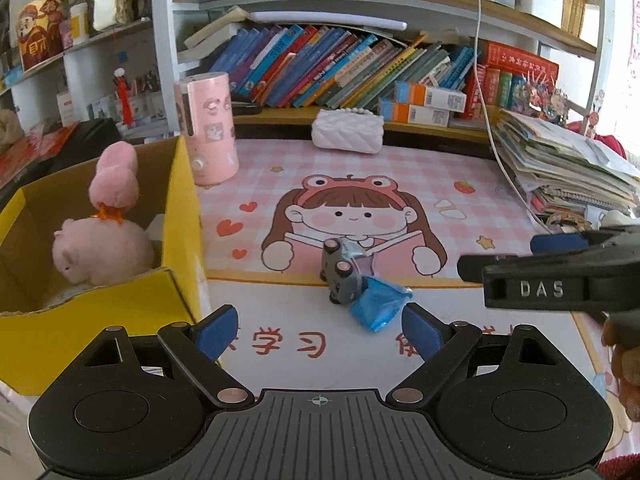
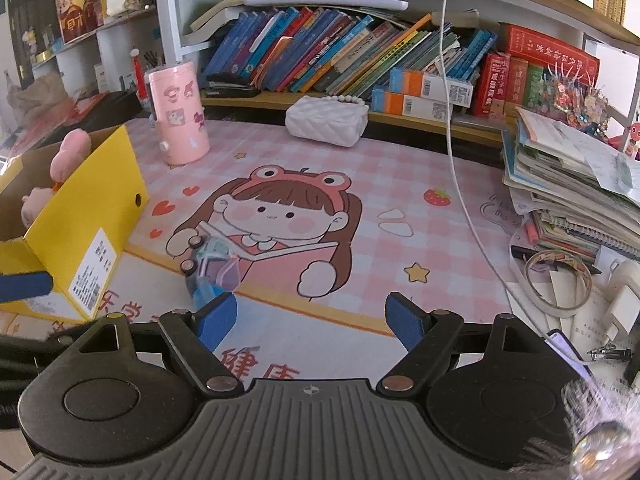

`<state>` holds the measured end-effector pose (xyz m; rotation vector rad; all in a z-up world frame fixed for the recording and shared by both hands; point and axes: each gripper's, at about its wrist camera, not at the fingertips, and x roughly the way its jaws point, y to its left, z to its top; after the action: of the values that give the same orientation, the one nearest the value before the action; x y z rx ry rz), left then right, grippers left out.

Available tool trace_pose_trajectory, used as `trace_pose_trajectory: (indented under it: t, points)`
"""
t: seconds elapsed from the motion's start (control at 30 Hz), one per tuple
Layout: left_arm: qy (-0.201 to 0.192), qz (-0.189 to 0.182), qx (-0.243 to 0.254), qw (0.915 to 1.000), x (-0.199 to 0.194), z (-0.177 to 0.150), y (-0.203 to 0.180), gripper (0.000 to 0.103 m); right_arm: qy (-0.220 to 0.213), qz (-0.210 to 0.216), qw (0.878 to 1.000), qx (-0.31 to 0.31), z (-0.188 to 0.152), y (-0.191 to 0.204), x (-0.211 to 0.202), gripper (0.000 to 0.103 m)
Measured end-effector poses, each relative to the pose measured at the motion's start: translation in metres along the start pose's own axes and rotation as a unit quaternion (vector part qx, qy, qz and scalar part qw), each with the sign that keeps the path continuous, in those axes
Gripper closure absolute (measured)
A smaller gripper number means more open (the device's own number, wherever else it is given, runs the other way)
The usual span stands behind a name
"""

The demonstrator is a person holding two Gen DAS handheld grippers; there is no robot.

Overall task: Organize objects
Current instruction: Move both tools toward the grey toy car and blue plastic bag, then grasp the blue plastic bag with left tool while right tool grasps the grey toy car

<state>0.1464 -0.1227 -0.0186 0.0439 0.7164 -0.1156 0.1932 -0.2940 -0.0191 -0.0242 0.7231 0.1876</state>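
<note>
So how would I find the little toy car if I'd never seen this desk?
Look at the big pink desk mat with the cartoon girl in a frog hat. At the bottom of her open book, just right of the yellow cardboard box, a small grey toy car lies tipped on its side, wheels showing. It is the only toy out on the mat, touching a crumpled blue wrapper.

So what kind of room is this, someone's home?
Probably a child's study desk at home: a shelf of leaning books, a pink cartoon desk mat, and plush toys in a yellow box.
</note>
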Motion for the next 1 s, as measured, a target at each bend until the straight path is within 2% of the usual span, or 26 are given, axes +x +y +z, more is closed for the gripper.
trace_pose_trajectory:
  t: [0.53, 0.67, 0.73, 1.0]
  points:
    - [0.019, -0.016, 0.006, 0.9997, 0.035, 0.011, -0.018, 0.014, 0.000, 0.000, 1.000, 0.023, 0.014, -0.021, 0.018, 0.022]
    - [0.029, -0.020, 0.004, 0.9994, 0.048, 0.012, -0.023, 0.015, -0.003, -0.003, 1.000, 0.030, 0.018, -0.026, 0.021, 0.022]
    - [0.040, -0.020, -0.001, 0.9990, 0.058, 0.012, -0.027, 0.020, -0.004, -0.005, 0.999, 0.032, 0.019, -0.029, 0.023, 0.022]
    - [0.064, -0.022, -0.016, 0.9976, 0.086, 0.012, -0.036, 0.021, -0.002, -0.013, 0.999, 0.032, 0.021, -0.036, 0.025, 0.022]
